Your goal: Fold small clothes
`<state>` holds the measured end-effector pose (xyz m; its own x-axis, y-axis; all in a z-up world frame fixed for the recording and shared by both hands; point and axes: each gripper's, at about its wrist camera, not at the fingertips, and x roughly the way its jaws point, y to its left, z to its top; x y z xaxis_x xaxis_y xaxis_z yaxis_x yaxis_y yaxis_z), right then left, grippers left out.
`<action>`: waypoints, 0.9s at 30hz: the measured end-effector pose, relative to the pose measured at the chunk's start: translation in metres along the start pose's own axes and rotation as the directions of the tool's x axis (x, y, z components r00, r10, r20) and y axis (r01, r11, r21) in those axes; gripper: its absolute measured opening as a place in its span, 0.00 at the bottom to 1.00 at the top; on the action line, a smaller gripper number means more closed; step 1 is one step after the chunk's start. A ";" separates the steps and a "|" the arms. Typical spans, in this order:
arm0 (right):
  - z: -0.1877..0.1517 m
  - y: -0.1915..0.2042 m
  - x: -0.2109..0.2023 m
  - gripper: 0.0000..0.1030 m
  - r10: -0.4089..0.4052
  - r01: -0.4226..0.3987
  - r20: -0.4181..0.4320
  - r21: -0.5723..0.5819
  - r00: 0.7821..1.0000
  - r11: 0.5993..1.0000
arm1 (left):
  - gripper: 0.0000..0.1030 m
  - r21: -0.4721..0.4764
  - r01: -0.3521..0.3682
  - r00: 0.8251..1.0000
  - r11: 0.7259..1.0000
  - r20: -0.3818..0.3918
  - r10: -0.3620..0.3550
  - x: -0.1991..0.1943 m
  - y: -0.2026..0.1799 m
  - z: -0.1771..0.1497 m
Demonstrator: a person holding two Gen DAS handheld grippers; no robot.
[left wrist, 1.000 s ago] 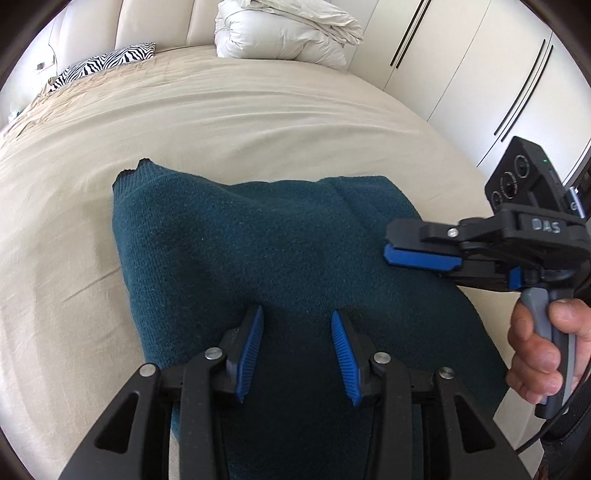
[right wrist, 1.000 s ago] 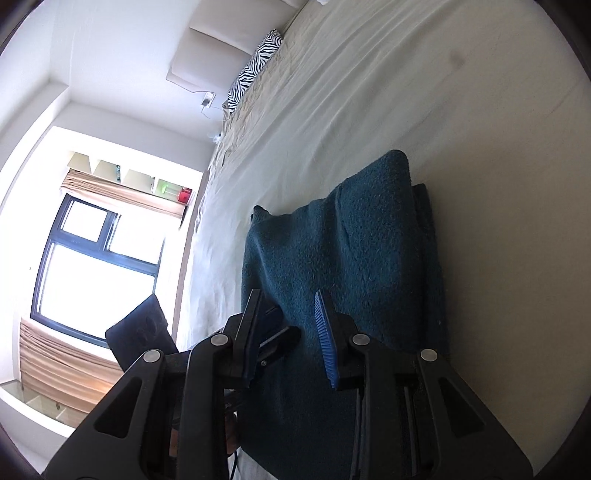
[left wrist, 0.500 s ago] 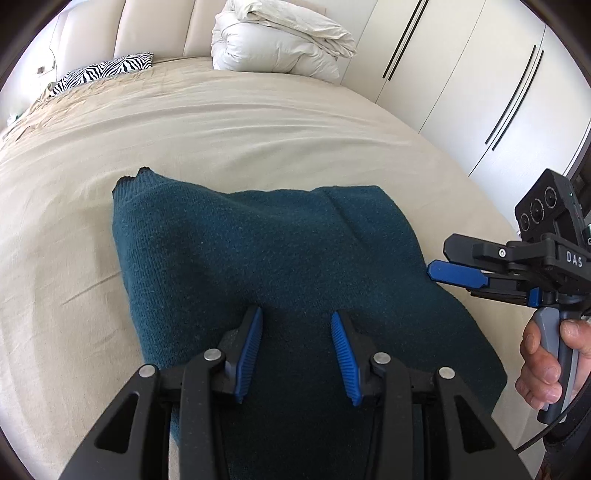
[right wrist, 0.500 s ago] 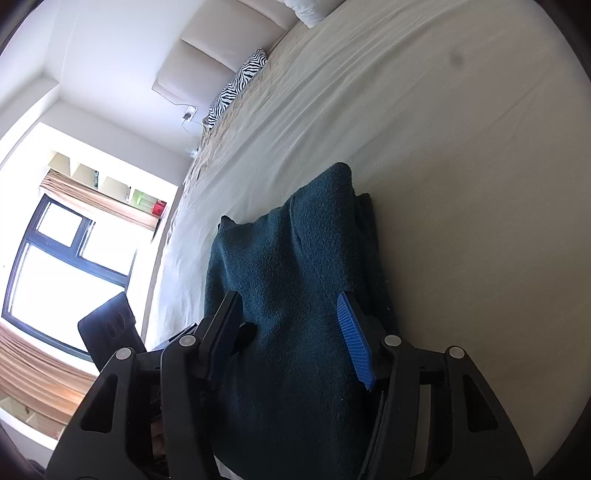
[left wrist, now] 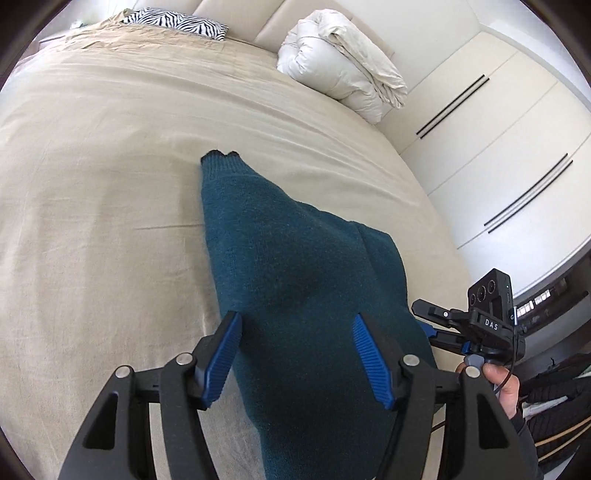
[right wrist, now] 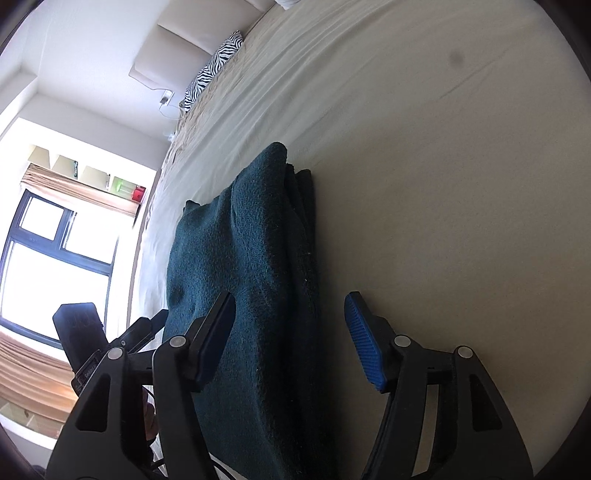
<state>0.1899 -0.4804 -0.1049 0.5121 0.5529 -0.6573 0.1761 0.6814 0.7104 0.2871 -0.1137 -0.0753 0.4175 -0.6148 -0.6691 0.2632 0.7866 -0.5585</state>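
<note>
Teal sweater [left wrist: 295,280], folded, lies flat on the beige bed sheet [left wrist: 96,206]. We hold the left gripper [left wrist: 295,354] above its near end; its blue-padded jaws have just been opening and stand wide, pressing nothing. Our right gripper [right wrist: 291,341] has likewise just opened, straddling the sweater's edge without gripping it.

Left wrist camera sits behind its own gripper [left wrist: 295,354], low and close, tilted down across the bed [left wrist: 110,166] toward the headboard and wardrobe [left wrist: 498,147]. Right wrist camera, rolled sideways, looks along the bed toward the window [right wrist: 55,258]. Both views share the teal sweater [left wrist: 295,277] [right wrist: 251,277], the zebra pillow [left wrist: 177,24] [right wrist: 214,70] and each other's gripper.
</note>
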 end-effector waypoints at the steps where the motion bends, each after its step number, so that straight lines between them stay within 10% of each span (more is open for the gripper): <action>1: 0.002 0.001 0.003 0.59 0.006 -0.006 -0.002 0.004 1.000 1.000 | 0.68 -0.019 -0.001 1.000 1.000 0.017 0.001 -0.004 0.003 -0.001; 12: 0.016 0.022 0.046 0.53 -0.066 0.060 -0.090 -0.064 0.994 0.996 | 0.76 -0.053 -0.004 0.987 0.999 -0.163 -0.005 0.044 0.018 -0.004; 17: 0.015 0.037 0.057 0.36 -0.191 0.180 -0.082 -0.129 0.978 0.975 | 0.57 0.061 -0.071 0.970 0.996 -0.228 0.083 0.060 -0.004 0.003; 21: 0.000 0.076 0.064 0.27 -0.384 0.365 -0.006 -0.297 0.923 0.882 | 0.47 0.149 -0.124 0.965 0.981 -0.213 0.154 0.059 -0.021 0.003; 25: -0.029 0.135 0.065 0.20 -0.564 0.554 0.133 -0.466 0.815 0.690 | 0.39 0.174 -0.146 0.964 0.974 -0.195 0.180 0.043 -0.033 0.000; 27: -0.045 0.160 0.056 0.19 -0.567 0.573 0.186 -0.503 0.803 0.647 | 0.38 0.185 -0.160 0.967 0.970 -0.168 0.192 0.021 -0.034 -0.004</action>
<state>0.2093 -0.3190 -0.0397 0.4673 -0.0314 -0.8835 -0.0151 0.9989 -0.0435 0.2832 -0.1538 -0.0725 0.3077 -0.4534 -0.8365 0.3492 0.8716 -0.3440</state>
